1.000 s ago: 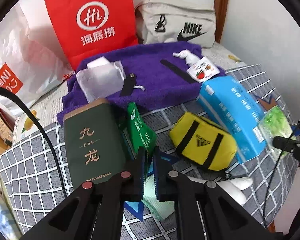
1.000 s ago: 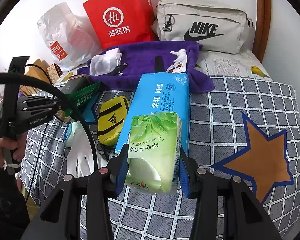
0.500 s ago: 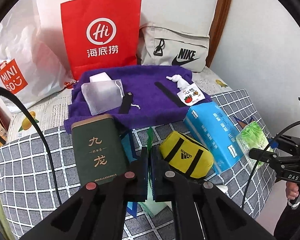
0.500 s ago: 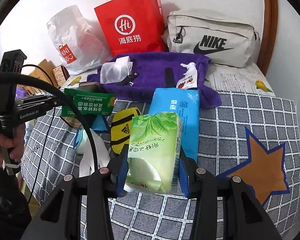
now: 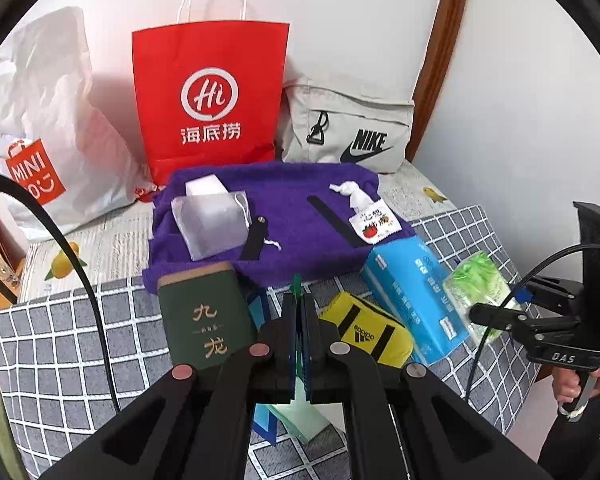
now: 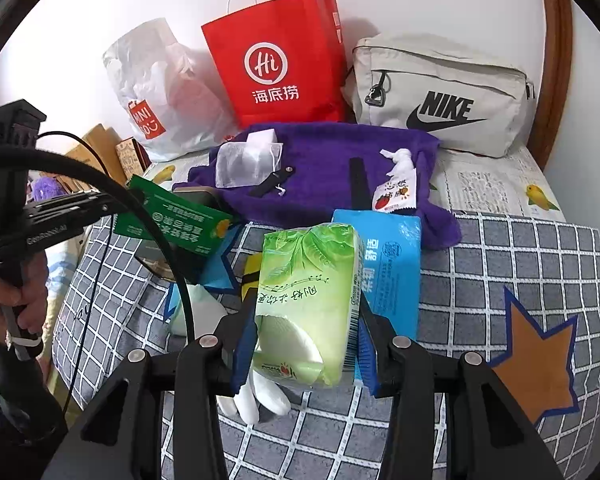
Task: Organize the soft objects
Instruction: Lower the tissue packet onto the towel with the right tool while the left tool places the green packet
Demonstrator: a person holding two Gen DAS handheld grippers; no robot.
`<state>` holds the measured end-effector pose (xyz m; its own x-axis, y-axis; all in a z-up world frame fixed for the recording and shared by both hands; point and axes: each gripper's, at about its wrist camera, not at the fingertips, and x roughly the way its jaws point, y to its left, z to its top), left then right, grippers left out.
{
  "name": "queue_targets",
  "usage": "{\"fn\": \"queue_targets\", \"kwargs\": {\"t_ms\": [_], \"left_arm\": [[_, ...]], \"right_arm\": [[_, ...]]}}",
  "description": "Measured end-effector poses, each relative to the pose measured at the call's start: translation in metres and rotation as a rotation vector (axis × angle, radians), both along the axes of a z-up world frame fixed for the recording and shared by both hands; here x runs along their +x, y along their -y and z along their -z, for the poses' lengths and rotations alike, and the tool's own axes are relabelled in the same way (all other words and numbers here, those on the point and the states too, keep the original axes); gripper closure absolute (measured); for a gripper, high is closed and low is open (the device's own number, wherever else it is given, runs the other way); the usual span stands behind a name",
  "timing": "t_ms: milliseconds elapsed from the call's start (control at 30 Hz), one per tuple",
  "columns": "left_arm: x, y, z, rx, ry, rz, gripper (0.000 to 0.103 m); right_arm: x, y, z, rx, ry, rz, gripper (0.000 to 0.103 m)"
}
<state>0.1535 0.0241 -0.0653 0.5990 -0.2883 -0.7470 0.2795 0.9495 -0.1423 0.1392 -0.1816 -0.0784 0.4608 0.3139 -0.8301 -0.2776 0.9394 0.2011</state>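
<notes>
White wall and a wooden frame are backing the bed [image 6: 500, 272], whose checked grey cover is carrying the clutter I am sorting. Over the last second I have been lifting both pieces clear of the cover: the green sachet [image 6: 172, 220], which was lying low beside the dark green box [image 5: 204, 320], is now hanging in the air edge-on to the left camera, and the green tissue pack [image 6: 312, 304] is riding higher above the blue tissue pack [image 6: 392, 268]. I am reading that as both picks being done, with the carry to wherever these belong coming next.

My left hand-held gripper [image 5: 298, 336] is pinching nearly closed, the flat sachet showing only as a thin green sliver [image 5: 297, 292] between its pads. My right hand-held gripper [image 6: 306, 344] is standing at a middling width, its blue pads pressing both long sides of the green tissue pack, which is bulging a little at the torn white end.

Beyond them the yellow pouch [image 5: 366, 334] and a white glove [image 6: 256, 396] are waiting on the cover, and the purple towel [image 5: 292, 216] is lying in front of the red paper bag [image 5: 212, 96] and the grey Nike bag [image 6: 444, 96].
</notes>
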Motion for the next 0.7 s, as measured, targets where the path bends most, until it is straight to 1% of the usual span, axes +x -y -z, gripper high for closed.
{"fn": "queue_targets", "kwargs": {"t_ms": [300,533,700], "left_arm": [[0.013,-0.005,-0.014,-0.010,0.028,-0.002,0.100],[0.036,-0.014,-0.019,-0.046,0.032,-0.010,0.100],[0.055,-0.017,-0.022,-0.052,0.033,-0.007,0.100]], "right_arm": [[0.027,-0.004,-0.005,0.012,0.014,0.011,0.060],[0.058,-0.008,-0.002,-0.004,0.007,0.024,0.060],[0.082,-0.012,0.002,-0.018,0.003,0.027,0.060]]}}
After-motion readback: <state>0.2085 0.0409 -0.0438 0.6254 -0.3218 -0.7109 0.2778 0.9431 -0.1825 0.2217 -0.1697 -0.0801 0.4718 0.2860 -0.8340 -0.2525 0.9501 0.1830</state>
